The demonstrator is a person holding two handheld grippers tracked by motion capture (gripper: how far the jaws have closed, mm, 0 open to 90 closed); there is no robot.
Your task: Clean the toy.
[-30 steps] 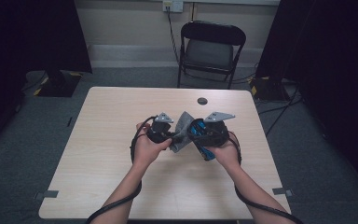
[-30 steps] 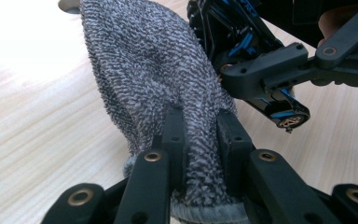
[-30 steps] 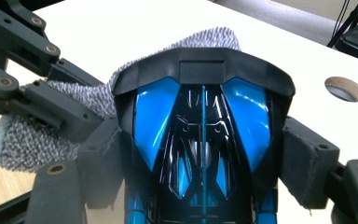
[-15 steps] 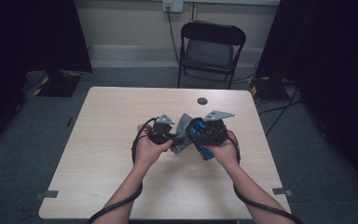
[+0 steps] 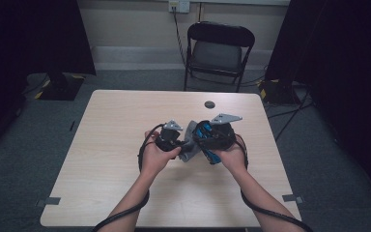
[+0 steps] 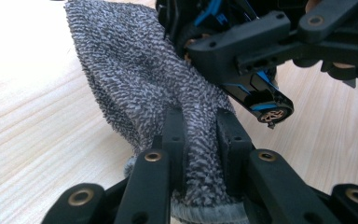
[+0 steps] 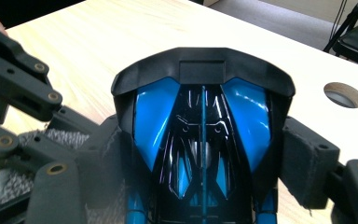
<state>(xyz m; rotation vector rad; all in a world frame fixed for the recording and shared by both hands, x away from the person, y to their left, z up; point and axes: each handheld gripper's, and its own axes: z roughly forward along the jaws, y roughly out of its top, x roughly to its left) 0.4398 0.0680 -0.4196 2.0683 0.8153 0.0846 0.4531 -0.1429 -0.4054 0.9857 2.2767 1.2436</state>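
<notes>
Dim room, grey floor, folding chair [image 5: 220, 50] behind a pale wooden desk [image 5: 111, 125] with a round hole [image 5: 209, 104] near its far edge. Above the desk's middle, both hands close together. Left tool [image 6: 200, 135] pressed together, pinching a grey speckled cloth [image 6: 135, 79] that hangs between the two tools. Right tool [image 7: 205, 158] spread wide, clamped on the sides of a blue and black toy car [image 7: 203, 126]. Cloth touching the car's side.

The toy car [image 7: 203, 149] (blue and black) runs off the bottom edge.
</notes>
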